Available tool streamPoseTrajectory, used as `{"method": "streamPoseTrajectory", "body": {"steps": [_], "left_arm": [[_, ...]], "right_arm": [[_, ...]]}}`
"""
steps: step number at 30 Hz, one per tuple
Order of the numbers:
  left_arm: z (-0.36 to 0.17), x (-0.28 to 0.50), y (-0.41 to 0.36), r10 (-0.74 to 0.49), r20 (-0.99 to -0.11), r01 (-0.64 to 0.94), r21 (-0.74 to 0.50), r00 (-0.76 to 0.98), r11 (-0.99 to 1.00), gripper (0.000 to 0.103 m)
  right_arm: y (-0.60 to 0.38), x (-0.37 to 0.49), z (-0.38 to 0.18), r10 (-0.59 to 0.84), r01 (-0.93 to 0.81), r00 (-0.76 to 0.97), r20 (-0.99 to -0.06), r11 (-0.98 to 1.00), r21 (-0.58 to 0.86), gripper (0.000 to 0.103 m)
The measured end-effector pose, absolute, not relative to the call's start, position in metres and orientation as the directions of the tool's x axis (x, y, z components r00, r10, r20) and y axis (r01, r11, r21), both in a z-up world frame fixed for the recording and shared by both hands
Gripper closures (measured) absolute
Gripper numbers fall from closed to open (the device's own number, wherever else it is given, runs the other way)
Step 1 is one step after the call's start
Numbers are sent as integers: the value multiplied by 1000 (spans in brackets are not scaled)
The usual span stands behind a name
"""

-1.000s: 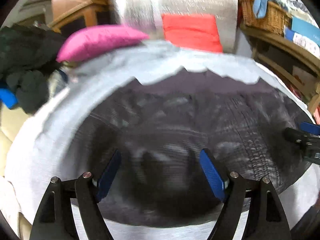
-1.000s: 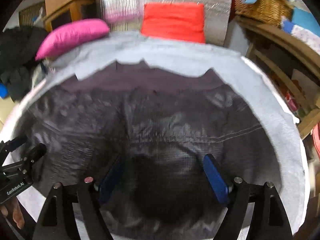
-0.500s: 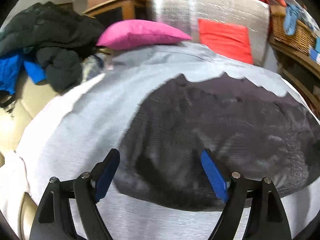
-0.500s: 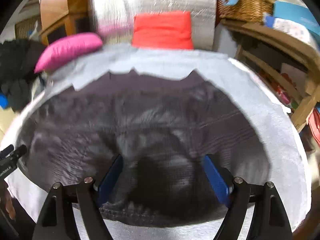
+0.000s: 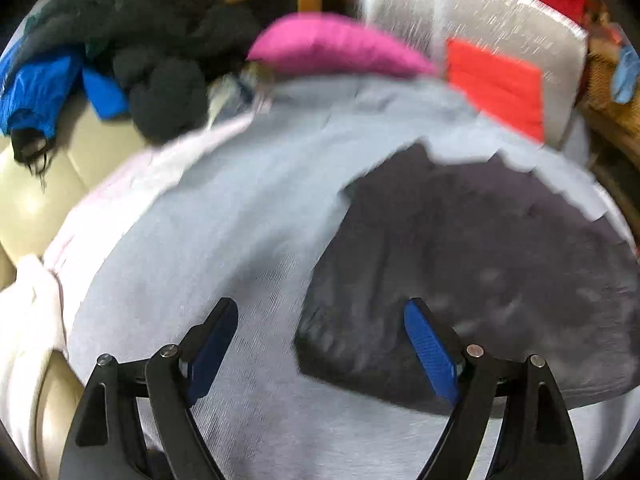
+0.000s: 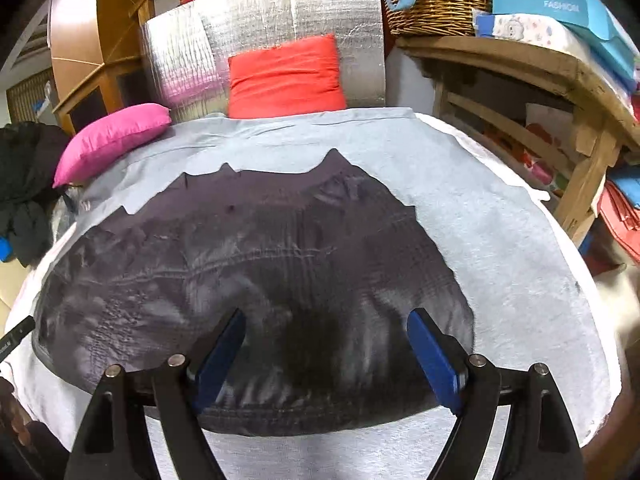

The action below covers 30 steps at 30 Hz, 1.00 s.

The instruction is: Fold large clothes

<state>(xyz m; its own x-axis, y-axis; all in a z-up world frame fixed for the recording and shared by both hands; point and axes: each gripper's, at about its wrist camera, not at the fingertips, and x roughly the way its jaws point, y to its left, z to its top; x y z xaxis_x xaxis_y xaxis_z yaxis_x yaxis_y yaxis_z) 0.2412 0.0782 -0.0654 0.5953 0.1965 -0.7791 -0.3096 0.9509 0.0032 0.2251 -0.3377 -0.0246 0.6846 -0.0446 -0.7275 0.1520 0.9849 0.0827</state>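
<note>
A dark grey garment (image 6: 260, 280) lies spread flat on a light grey cloth-covered surface (image 6: 500, 240). In the right wrist view my right gripper (image 6: 326, 344) hovers open over the garment's near hem, nothing between its blue pads. In the left wrist view the same garment (image 5: 480, 260) fills the right half, its left edge running between the fingers. My left gripper (image 5: 320, 344) stands open above that left edge and the grey cloth (image 5: 220, 240), holding nothing. A tip of the left tool (image 6: 16, 336) shows at the right view's left edge.
A pink cushion (image 6: 112, 140) and a red cushion (image 6: 286, 76) lie at the far side before a silver foil panel (image 6: 260, 32). A heap of black and blue clothes (image 5: 120, 60) sits at the left on a cream sofa (image 5: 48, 184). Wooden shelves with a wicker basket (image 6: 436, 0) stand at the right.
The left gripper has swung left, so the garment's left edge and the clothes heap now fill its view. The right gripper has shifted right over the hem. Both stay open.
</note>
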Motion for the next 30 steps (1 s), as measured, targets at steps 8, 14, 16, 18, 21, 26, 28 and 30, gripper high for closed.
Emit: {"method": "streamPoseTrajectory", "body": {"steps": [8, 14, 16, 18, 21, 26, 28, 30], "left_arm": [[-41, 237, 81, 158, -766, -311, -57, 623, 949, 16], [-24, 242, 53, 124, -749, -246, -54, 651, 968, 16], [-20, 243, 43, 114, -745, -225, -50, 657, 973, 16], [-17, 244, 34, 104, -745, -203, -43, 659, 978, 16], [-14, 244, 18, 86, -743, -172, -39, 664, 984, 16], [-16, 248, 5, 78, -745, -151, -31, 663, 988, 16], [-19, 249, 2, 76, -750, -148, -30, 657, 989, 16], [-21, 251, 0, 75, -756, -147, -28, 650, 989, 16]], "right_arm": [[-343, 220, -22, -29, 159, 672, -740, 982, 105, 17], [-300, 208, -2, 75, 41, 705, -705, 988, 146, 17], [-279, 208, -7, 93, -4, 698, -710, 992, 126, 17], [-267, 212, -18, 92, -19, 687, -720, 994, 109, 17], [-256, 225, -43, 58, -11, 633, -772, 998, 65, 17], [-260, 230, -41, 68, -12, 635, -770, 997, 78, 17], [-263, 231, -32, 65, -8, 651, -756, 997, 79, 17], [-264, 234, -30, 66, -8, 656, -752, 997, 81, 17]]}}
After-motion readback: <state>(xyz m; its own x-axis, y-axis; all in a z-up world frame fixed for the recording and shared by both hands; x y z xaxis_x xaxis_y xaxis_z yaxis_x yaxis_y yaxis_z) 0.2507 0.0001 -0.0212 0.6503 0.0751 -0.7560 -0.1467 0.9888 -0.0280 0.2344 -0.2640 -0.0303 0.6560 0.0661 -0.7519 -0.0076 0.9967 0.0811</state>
